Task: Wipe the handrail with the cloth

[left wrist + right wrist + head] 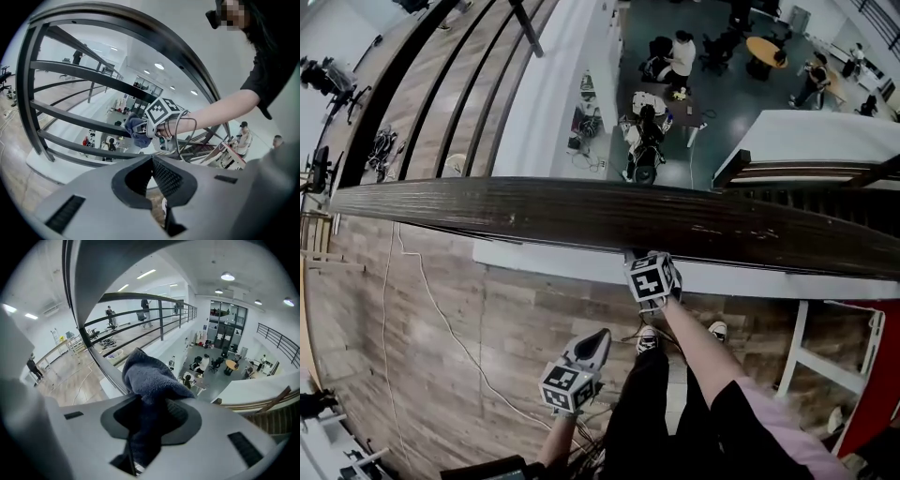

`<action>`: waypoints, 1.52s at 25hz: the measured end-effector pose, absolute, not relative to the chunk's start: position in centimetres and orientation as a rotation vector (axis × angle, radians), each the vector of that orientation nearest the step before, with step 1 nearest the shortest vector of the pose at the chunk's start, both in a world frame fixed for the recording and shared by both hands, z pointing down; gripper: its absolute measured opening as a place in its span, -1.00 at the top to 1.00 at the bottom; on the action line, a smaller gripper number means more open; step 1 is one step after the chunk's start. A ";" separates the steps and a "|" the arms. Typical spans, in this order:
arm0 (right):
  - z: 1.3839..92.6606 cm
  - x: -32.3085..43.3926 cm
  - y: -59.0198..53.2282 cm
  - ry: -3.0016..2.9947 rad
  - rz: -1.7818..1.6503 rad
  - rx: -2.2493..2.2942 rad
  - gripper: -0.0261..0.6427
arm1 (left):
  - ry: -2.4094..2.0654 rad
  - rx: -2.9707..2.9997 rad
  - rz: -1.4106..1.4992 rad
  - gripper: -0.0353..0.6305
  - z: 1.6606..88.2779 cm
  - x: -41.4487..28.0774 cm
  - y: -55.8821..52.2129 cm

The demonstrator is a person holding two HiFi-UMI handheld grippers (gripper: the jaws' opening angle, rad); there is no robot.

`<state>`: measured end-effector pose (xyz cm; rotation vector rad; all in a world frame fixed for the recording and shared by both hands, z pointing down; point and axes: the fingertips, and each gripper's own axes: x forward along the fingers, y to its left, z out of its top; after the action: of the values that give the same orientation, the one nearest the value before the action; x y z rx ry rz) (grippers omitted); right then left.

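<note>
Blue-grey fleecy cloth [151, 377] fills my right tongs [152, 401]. Their jaws are pinched on its lower part and a soft bunch stands up above the tips. My left tongs [152, 159] carry nothing, with their jaws closed tip to tip, and they hang low and well back from the rail, over the wood-plank floor [441, 319].

In the head view the right tongs [652, 279] sit right at the near edge of the dark wooden handrail [581, 214], about midway along the stretch I can see. The cloth itself is hidden there under the rail's lip. The left gripper view shows the cloth [136, 129] held up beside the railing's bars, below the top rail [140, 33]. I cannot tell from any view whether the fabric is actually pressing on the wood.

As for progress, I judge the wipe is barely under way, if at all. The cloth is gripped and brought to the rail, so the pick-up is done. The rail's top face shows no wiped band, and pale scuffs [712, 230] mark its right part. By my reading the length on both sides of the tongs is left to do.
</note>
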<state>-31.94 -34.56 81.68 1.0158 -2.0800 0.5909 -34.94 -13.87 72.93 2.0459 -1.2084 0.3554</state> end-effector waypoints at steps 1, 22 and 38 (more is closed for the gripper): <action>81.7 -31.3 -34.5 -2.082 0.600 1.031 0.60 | -1.199 2.057 0.359 0.89 72.9 -34.5 -14.1; 82.4 -11.4 -33.9 -2.041 0.741 1.246 0.60 | -1.008 2.193 0.469 0.89 72.6 -19.7 -16.6; 82.6 10.8 -33.7 -1.976 0.817 1.381 0.60 | -0.818 2.268 0.536 0.89 73.3 -0.9 -20.0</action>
<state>10.77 -33.66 82.59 1.3810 -1.9761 0.8173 -0.86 -20.03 73.30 2.2678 -0.8182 0.5362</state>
